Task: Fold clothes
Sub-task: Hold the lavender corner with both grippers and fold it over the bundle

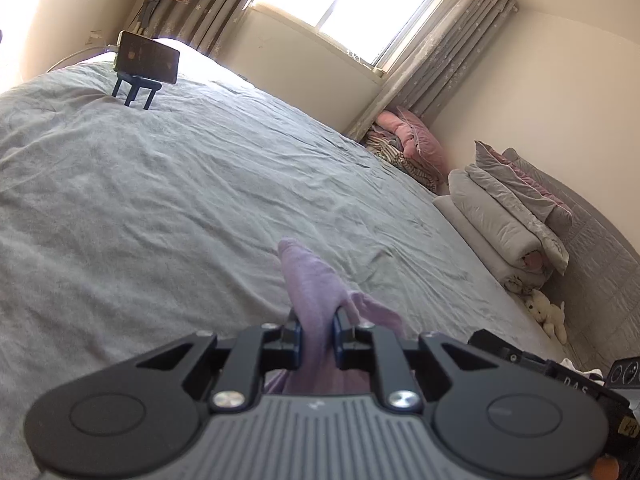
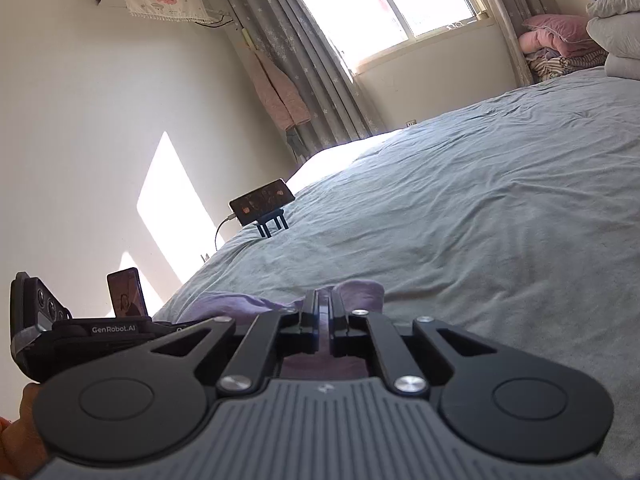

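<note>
A lilac garment [image 1: 312,280] is bunched between the fingers of my left gripper [image 1: 317,320], which is shut on it above the grey bed sheet [image 1: 160,184]. In the right wrist view the same lilac garment [image 2: 360,292] shows past my right gripper [image 2: 324,304], whose fingers are closed tight on a fold of it. The cloth sags to the left toward the left gripper's body [image 2: 80,332]. Most of the garment is hidden under the grippers.
A phone on a blue stand [image 1: 146,60] sits at the far side of the bed; it also shows in the right wrist view [image 2: 262,202]. Folded grey quilts and pillows [image 1: 508,216] and pink bedding [image 1: 412,140] lie by the headboard. A window and curtains are beyond.
</note>
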`<action>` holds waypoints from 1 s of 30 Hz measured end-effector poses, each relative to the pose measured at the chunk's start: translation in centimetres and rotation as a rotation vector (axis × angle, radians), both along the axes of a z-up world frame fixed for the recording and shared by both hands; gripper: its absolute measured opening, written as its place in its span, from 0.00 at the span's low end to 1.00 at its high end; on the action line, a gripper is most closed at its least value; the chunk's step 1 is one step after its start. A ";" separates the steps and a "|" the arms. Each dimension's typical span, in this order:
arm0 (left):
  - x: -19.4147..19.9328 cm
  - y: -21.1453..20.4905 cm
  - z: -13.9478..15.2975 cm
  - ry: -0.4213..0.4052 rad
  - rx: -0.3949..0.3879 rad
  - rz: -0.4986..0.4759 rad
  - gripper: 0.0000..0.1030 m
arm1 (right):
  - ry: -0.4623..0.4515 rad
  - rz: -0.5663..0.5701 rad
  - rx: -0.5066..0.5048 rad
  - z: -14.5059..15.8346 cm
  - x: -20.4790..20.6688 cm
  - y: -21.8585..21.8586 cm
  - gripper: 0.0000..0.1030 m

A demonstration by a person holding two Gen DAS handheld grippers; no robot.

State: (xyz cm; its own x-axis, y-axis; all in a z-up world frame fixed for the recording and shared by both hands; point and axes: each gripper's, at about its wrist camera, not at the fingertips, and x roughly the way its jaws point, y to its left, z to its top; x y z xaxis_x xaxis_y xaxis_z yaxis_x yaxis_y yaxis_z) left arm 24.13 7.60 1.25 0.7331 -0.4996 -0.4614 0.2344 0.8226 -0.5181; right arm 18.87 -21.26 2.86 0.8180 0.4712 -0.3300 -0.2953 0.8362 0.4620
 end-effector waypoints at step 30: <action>5.1 1.0 -3.7 -0.046 -0.258 0.028 0.08 | -0.069 -0.063 0.105 -3.7 4.7 -0.5 0.14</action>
